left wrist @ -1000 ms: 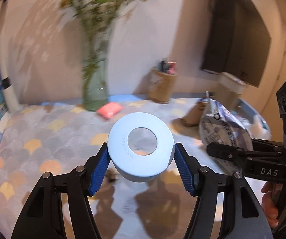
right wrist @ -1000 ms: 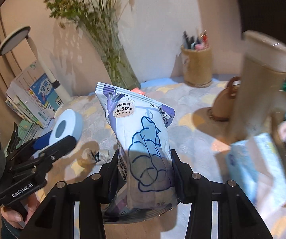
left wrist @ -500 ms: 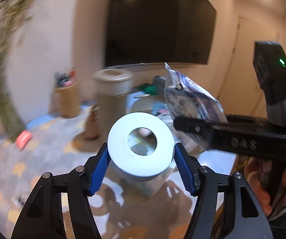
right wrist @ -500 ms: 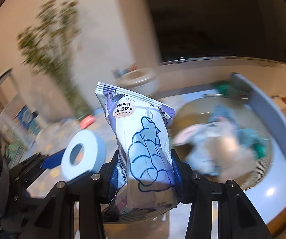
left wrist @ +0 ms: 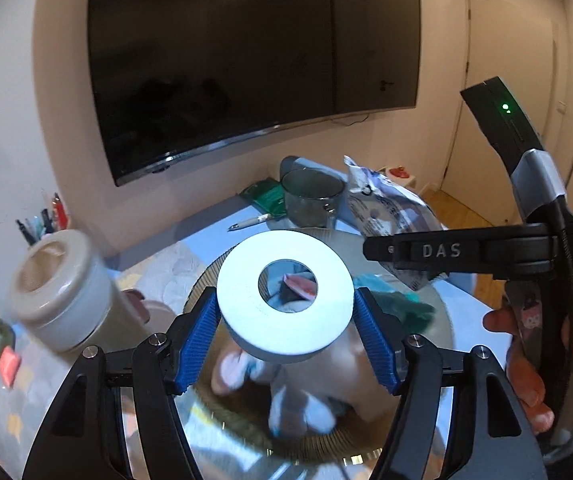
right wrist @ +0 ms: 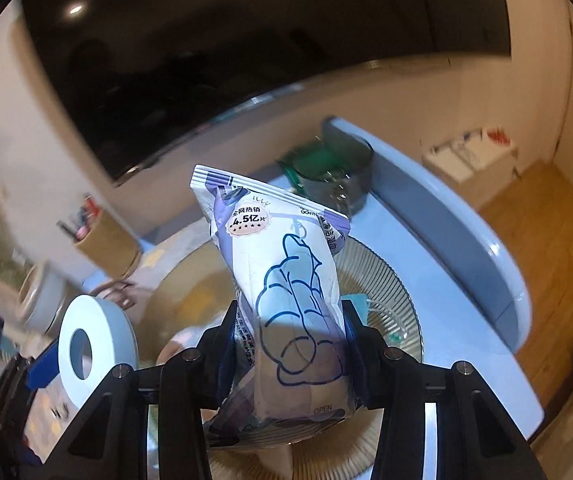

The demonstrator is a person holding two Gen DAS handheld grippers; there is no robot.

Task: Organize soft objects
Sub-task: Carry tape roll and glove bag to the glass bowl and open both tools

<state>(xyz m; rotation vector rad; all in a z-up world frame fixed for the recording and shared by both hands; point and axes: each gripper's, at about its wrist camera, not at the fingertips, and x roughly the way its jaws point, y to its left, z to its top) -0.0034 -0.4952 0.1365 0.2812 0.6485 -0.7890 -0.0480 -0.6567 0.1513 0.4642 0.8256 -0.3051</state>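
My left gripper [left wrist: 286, 320] is shut on a white tape roll [left wrist: 286, 298], held in the air over a round ribbed basket [left wrist: 222, 416]. The roll also shows in the right wrist view [right wrist: 94, 346]. My right gripper [right wrist: 290, 340] is shut on a white and purple soft pack [right wrist: 294, 280], upright over the same basket [right wrist: 390, 280]. The pack shows in the left wrist view [left wrist: 386, 208], to the right of the roll. Soft items, white, pink and teal, lie blurred in the basket [left wrist: 298, 408].
A beige lidded jar [left wrist: 58, 284] stands left of the basket. A glass pot [left wrist: 312, 198], a green packet [left wrist: 266, 194] and a pen [left wrist: 250, 222] lie behind it. A pen holder [right wrist: 104, 236] stands by the wall under a dark TV [left wrist: 246, 60].
Both grippers have swung right from the vase side of the table to above the basket, each still holding its object.
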